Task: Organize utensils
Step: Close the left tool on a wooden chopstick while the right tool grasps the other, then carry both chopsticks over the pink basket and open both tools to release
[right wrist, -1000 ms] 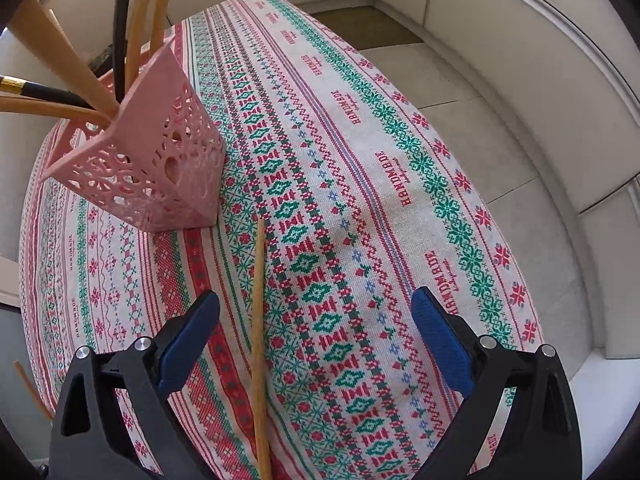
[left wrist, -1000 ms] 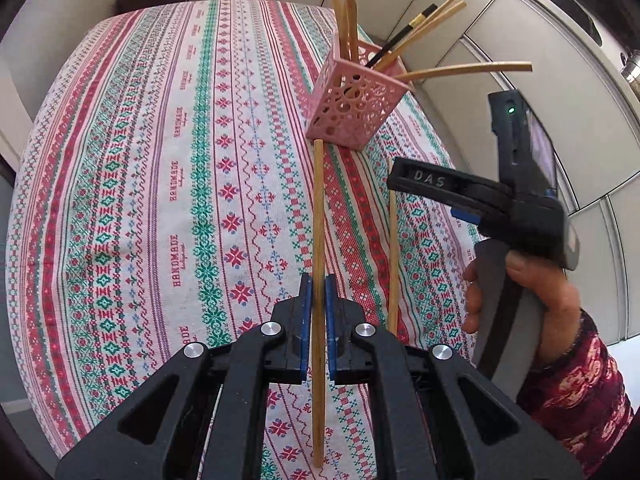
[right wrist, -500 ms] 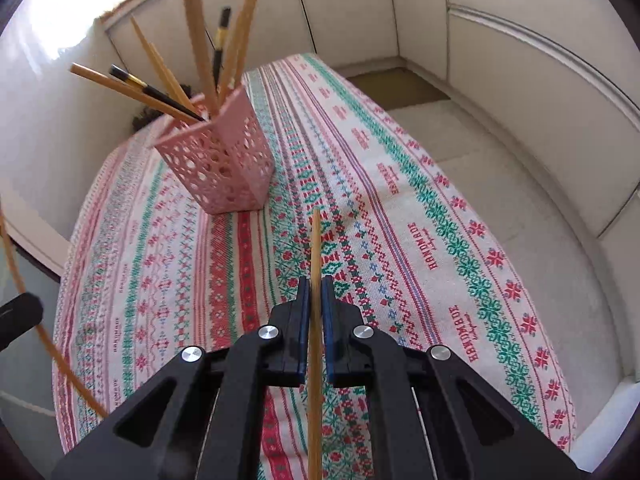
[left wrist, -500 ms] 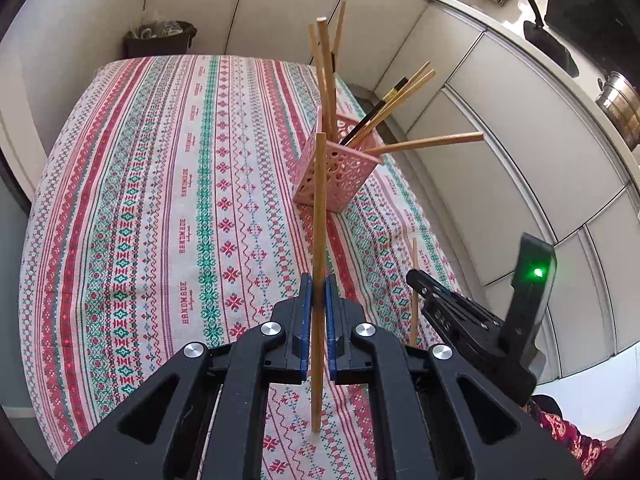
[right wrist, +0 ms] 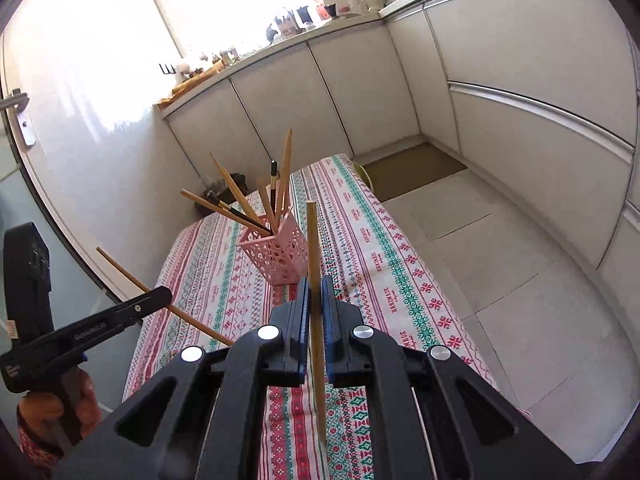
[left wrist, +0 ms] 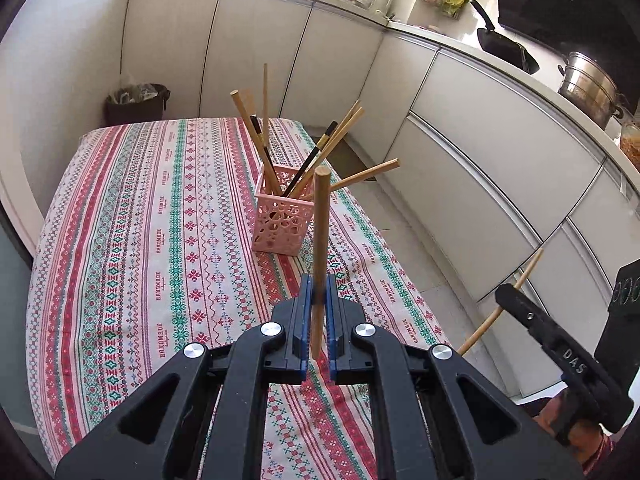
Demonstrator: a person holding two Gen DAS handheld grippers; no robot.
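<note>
A pink perforated holder point(left wrist: 282, 224) stands on the patterned tablecloth point(left wrist: 160, 260) with several wooden and black chopsticks sticking out. My left gripper point(left wrist: 316, 300) is shut on a wooden chopstick point(left wrist: 320, 240), held high above the table on the near side of the holder. My right gripper point(right wrist: 316, 300) is shut on another wooden chopstick point(right wrist: 314, 280), also raised. The holder also shows in the right wrist view point(right wrist: 276, 256). The right gripper shows at the right edge of the left view point(left wrist: 560, 340), and the left gripper at the left edge of the right view point(right wrist: 100, 324).
White kitchen cabinets point(left wrist: 480, 128) run along the right and back. A dark bin point(left wrist: 136, 104) stands beyond the table's far left corner. A pan point(left wrist: 504, 46) and a steel pot point(left wrist: 588, 88) sit on the counter. The floor point(right wrist: 500, 240) lies right of the table.
The right gripper closed on the chopstick that lay on the table. Both grippers have risen well above the cloth with their chopsticks and moved back from the holder.
</note>
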